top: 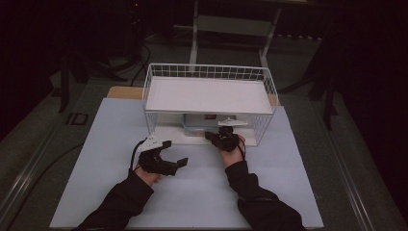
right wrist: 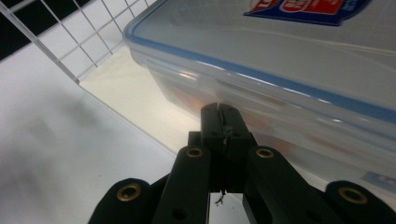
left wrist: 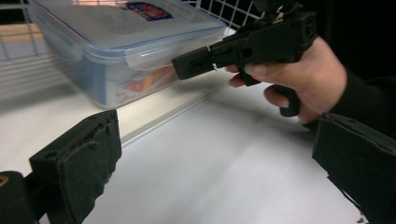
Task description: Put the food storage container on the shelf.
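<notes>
**Closed right gripper at the clear box under the wire shelf**

Right gripper (right wrist: 218, 114) pressed together, nothing between the pads, tips right at the near wall of the clear plastic box (right wrist: 299, 60), just under its blue-edged lid; contact or a hair's gap, cannot tell. Seen from the side in the left gripper view as a black pistol-shaped body gripped by the right hand (left wrist: 299, 79), nose aimed at the latch flap on the box's near end. Box resting on the low white base of the wire shelf (top: 210, 98), under the white upper deck, toward the right half of the opening, a red and blue label on the lid, something orange showing through the wall.

Left gripper (top: 171, 159) spread wide, empty, hanging above the white tabletop (top: 192, 192) left of centre, well clear of the shelf's front edge, black pads (left wrist: 79, 158) framing bare surface. Held by the left hand (top: 146, 174), dark sleeve entering from the near edge.

Shelf standing at the far middle of the tabletop, wire mesh around the sides and back.
</notes>
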